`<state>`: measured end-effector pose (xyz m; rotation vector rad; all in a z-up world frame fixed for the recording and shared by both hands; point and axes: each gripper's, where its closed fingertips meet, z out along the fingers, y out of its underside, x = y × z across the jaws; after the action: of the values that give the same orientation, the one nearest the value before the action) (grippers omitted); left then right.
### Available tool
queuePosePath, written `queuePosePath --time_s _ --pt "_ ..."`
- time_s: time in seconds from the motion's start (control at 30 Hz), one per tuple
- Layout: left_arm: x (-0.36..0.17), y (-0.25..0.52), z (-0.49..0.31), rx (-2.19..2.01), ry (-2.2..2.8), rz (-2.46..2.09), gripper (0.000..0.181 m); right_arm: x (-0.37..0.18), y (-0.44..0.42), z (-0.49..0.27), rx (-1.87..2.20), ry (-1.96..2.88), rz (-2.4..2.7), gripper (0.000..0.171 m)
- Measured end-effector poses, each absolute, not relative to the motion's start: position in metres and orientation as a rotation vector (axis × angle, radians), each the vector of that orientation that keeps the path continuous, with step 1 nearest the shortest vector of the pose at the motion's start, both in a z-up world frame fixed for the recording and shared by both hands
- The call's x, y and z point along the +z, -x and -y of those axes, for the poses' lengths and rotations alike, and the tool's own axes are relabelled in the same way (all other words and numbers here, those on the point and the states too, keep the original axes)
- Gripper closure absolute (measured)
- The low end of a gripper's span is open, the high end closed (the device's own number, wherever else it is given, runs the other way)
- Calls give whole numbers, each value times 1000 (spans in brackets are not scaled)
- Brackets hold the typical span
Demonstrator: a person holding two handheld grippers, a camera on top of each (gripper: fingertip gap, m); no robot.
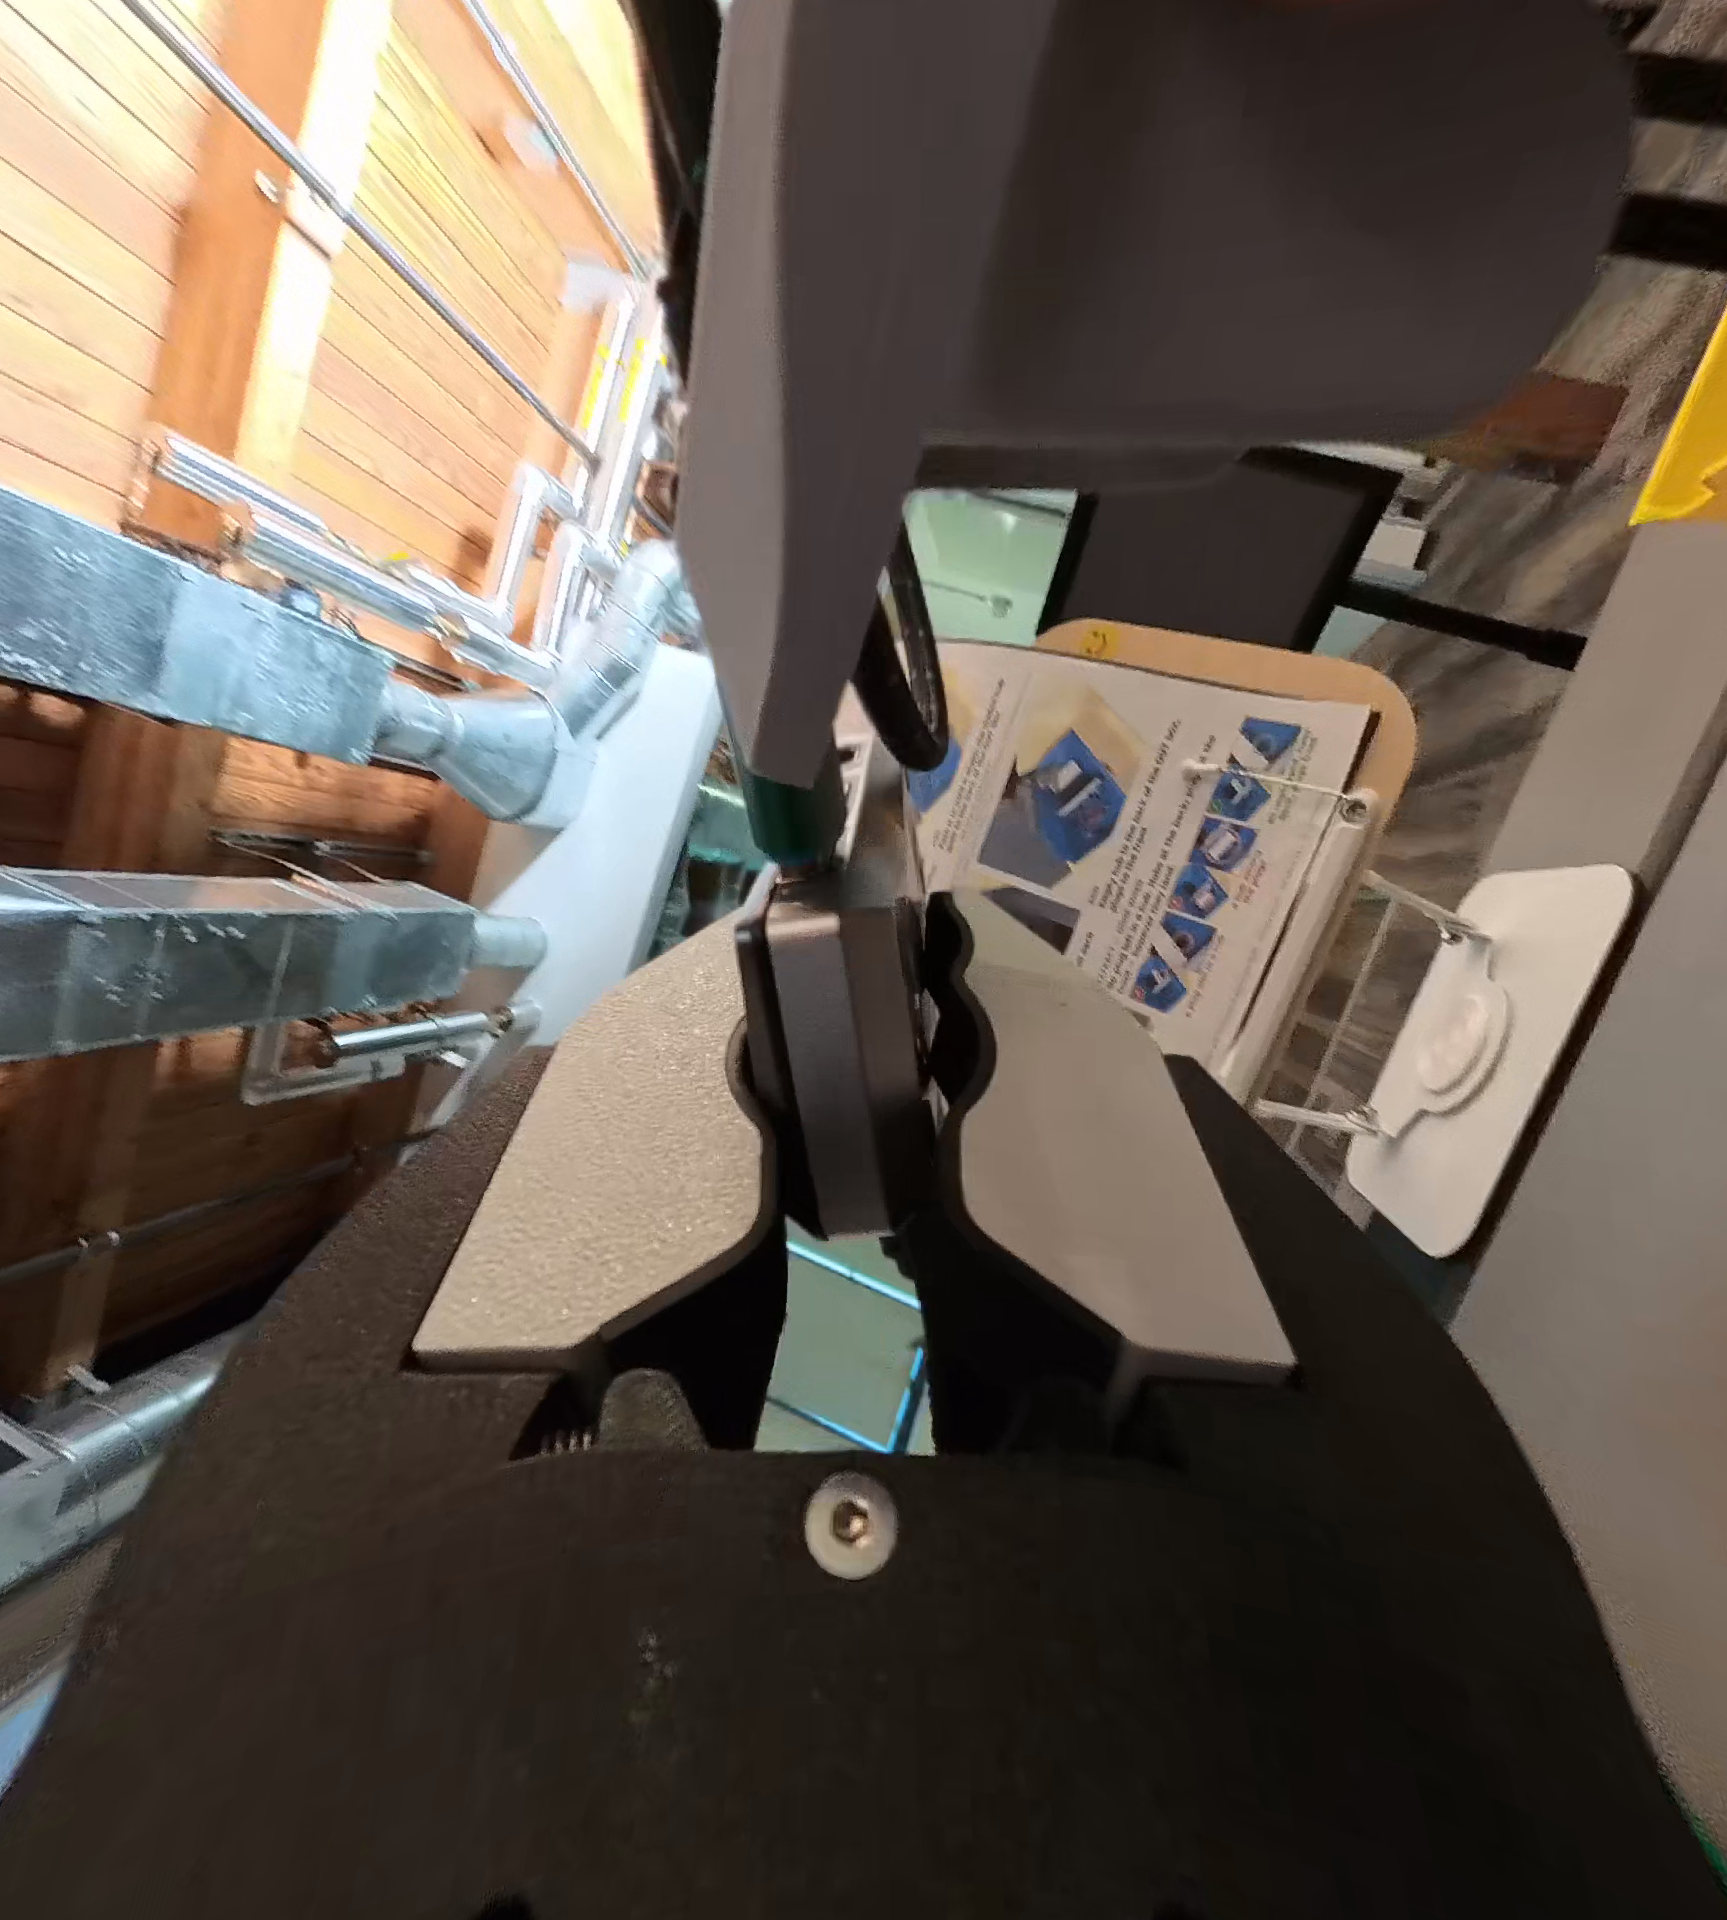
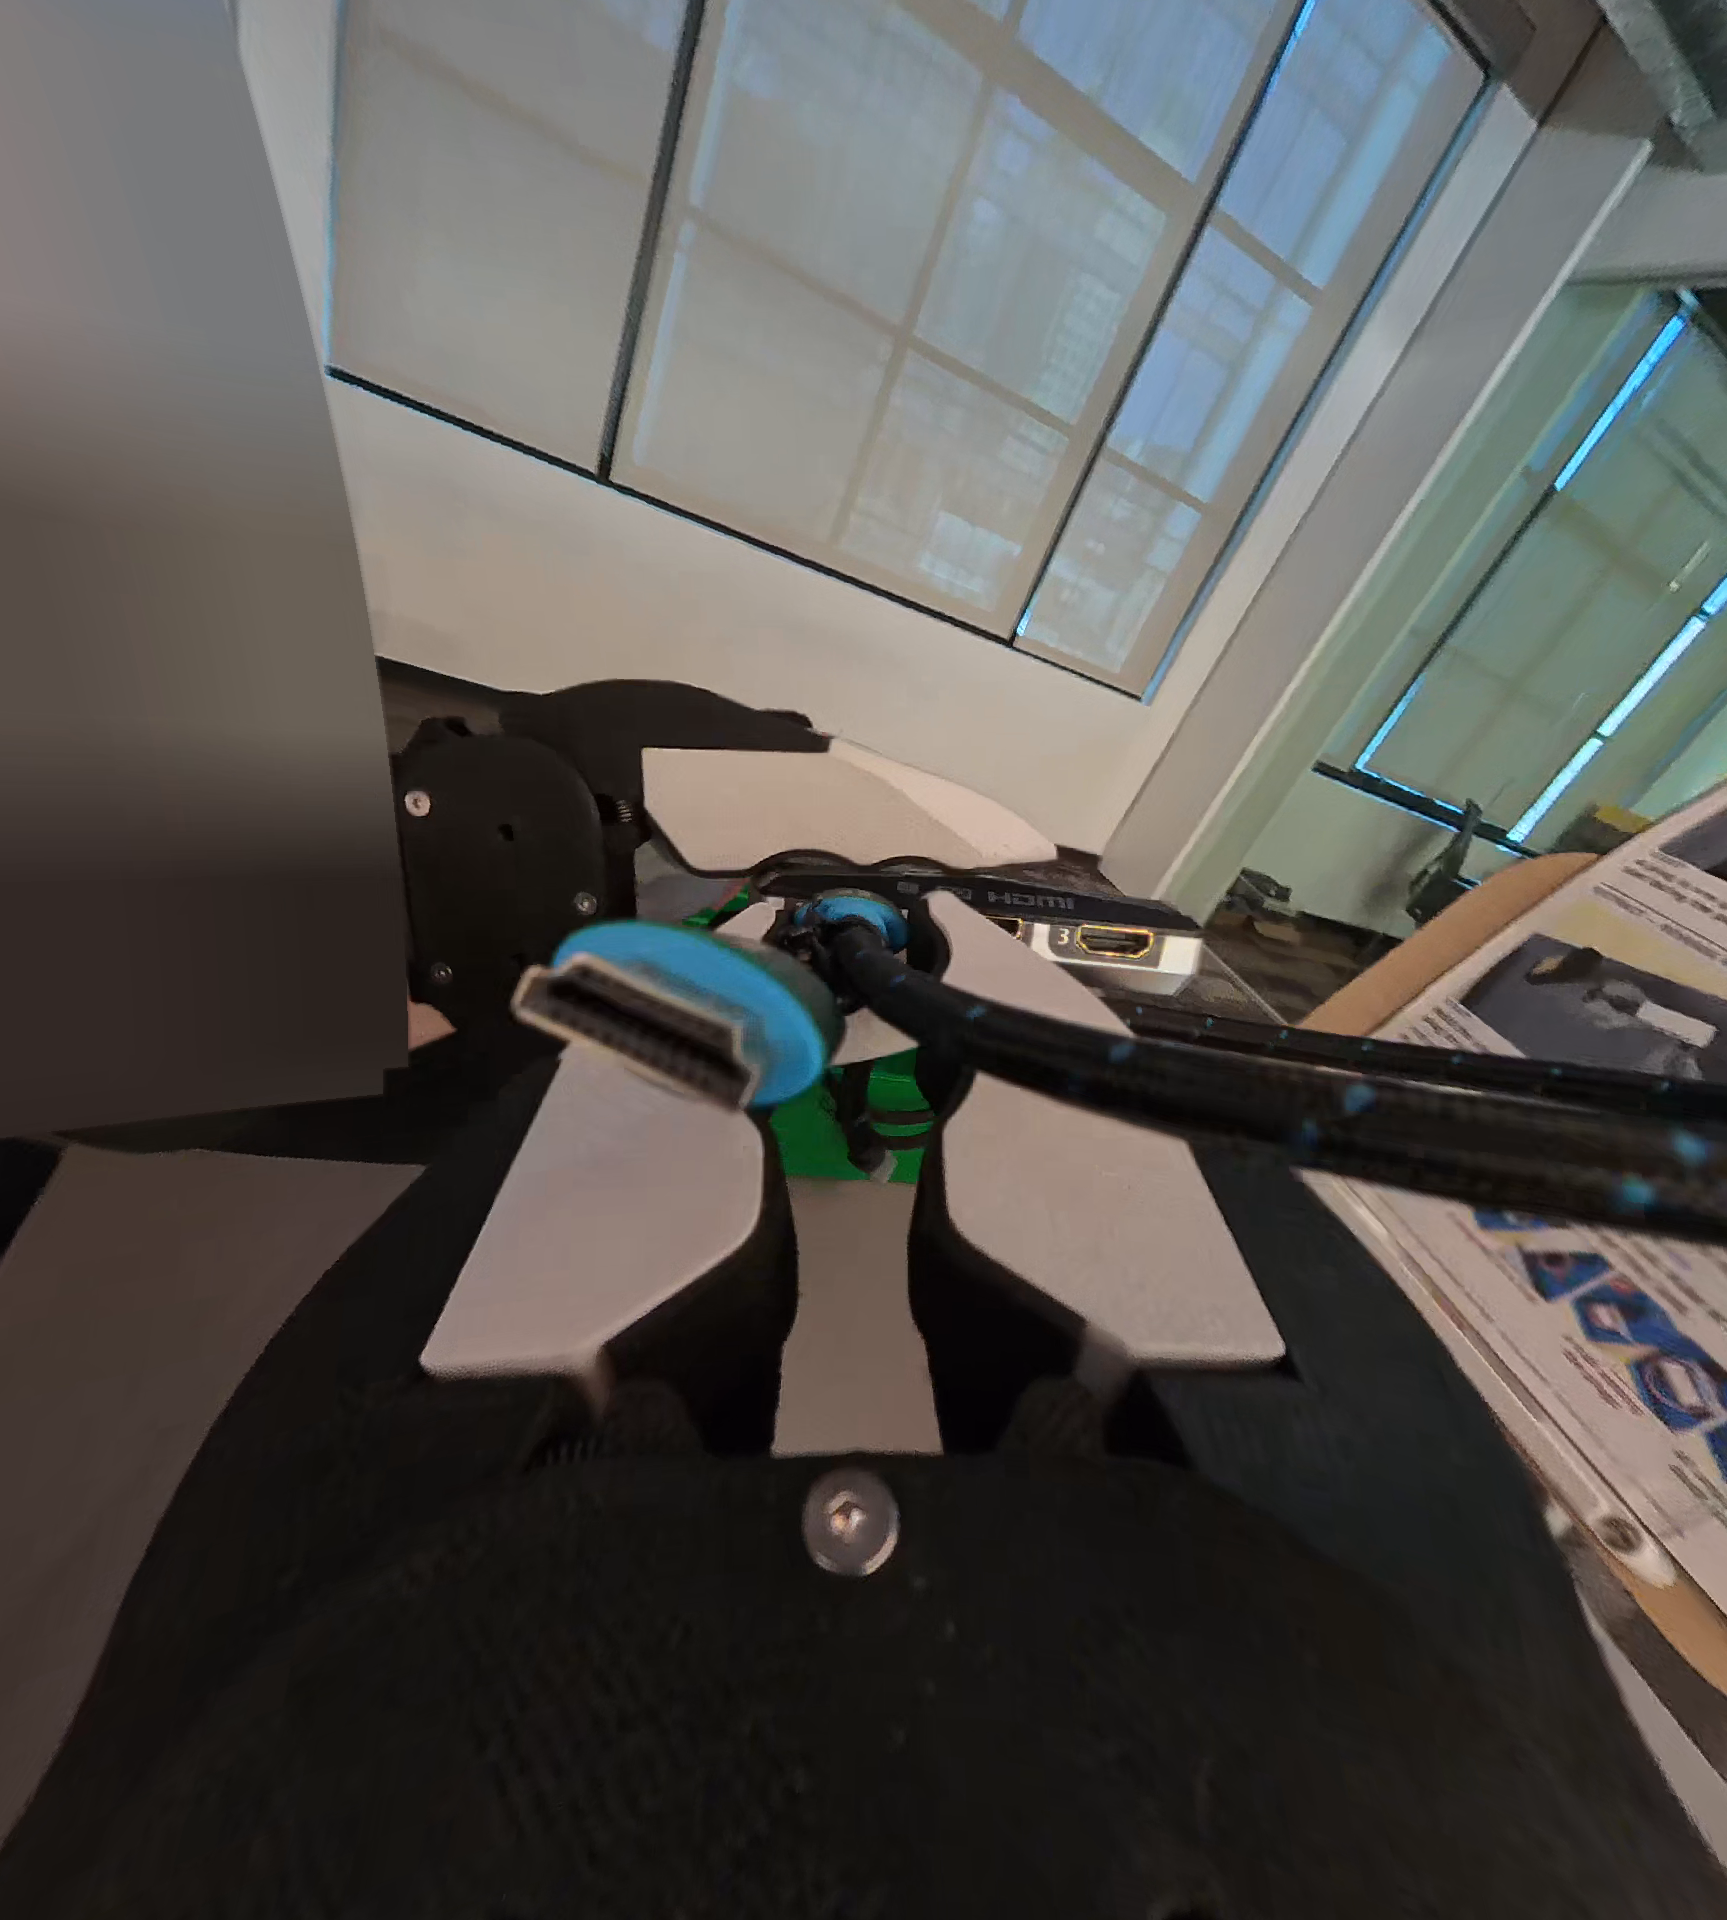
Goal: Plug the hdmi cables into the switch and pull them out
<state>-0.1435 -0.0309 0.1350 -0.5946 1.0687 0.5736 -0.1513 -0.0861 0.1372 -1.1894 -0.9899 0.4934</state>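
Your left tongs (image 1: 843, 1049) are nearly closed, clamped on the black switch (image 1: 828, 1070), which stands edge-on between the fingers. Just beyond the tips, a green-collared plug (image 1: 786, 821) meets its far edge.

Your right tongs (image 2: 854, 971) are narrowed around the braided black cable (image 2: 1306, 1081) just behind its blue plug (image 2: 682, 1013). The metal end points back left, free of any port. Whether the fingers actually pinch the cable, can't tell.

Only the right view shows the switch's port face (image 2: 1098, 940), past the tips, with an empty gold port, and the left tongs left of it. The printed sheet (image 1: 1150, 831) on the wooden board shows in both views, right of the tongs.
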Motion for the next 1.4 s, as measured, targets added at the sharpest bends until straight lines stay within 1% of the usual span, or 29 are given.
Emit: queuePosePath --time_s 0.63,0.8,0.87,0.9,0.93,1.07,1.2,1.27,1.33,1.4 --pt "144 146 46 587 529 -1016 156 142 156 99 407 1078 1036 149" --pt "140 144 35 544 588 -1064 155 144 154 90 365 1078 1009 148" --pt "136 143 29 526 608 -1080 156 140 152 81 264 1089 1027 147" --pt "135 144 26 519 618 -1079 155 140 149 78 196 1078 1035 143" --pt "135 146 23 497 637 -1081 155 140 144 77 133 1066 1048 135" --pt "131 150 17 399 657 -1167 155 133 127 81 -61 1010 1178 140" --pt "118 146 23 353 601 -1291 155 123 130 83 -256 882 1271 140" --pt "113 141 26 333 610 -1321 155 112 135 78 -335 880 1315 138" --pt "108 136 29 309 613 -1348 155 103 133 67 -408 918 1330 130" --pt "102 132 34 304 579 -1385 155 100 129 59 -460 923 1326 130"
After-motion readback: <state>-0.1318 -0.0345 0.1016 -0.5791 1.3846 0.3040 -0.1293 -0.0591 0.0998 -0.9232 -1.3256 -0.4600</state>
